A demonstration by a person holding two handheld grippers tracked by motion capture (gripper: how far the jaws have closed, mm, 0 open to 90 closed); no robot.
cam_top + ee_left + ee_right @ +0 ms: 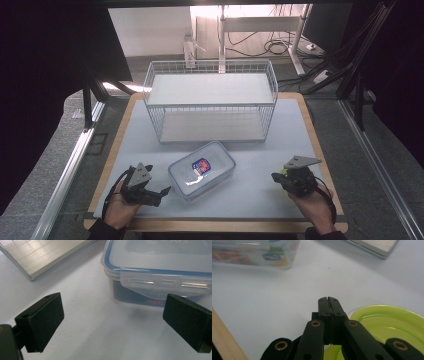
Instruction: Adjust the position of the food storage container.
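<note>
A clear plastic food box point(202, 170) with a blue-sealed snap lid and a red and blue label lies on the pale mat, front centre. My left gripper point(161, 196) stands open just left of it. In the left gripper view the two black pads point(42, 322) are wide apart with bare mat between them, and the box's latch side point(160, 267) lies ahead and to the right. My right gripper point(276, 176) is at the front right, jaws pressed together point(329, 300). A translucent yellow-green round thing point(387, 322) lies under and beside those jaws; whether they pinch it I cannot tell.
A white wire basket shelf point(210, 100) with two boards stands at the back of the mat; its lower board's edge point(42, 255) shows in the left gripper view. The table's wooden rim point(224, 337) runs close by my right gripper. Cables and table legs lie beyond.
</note>
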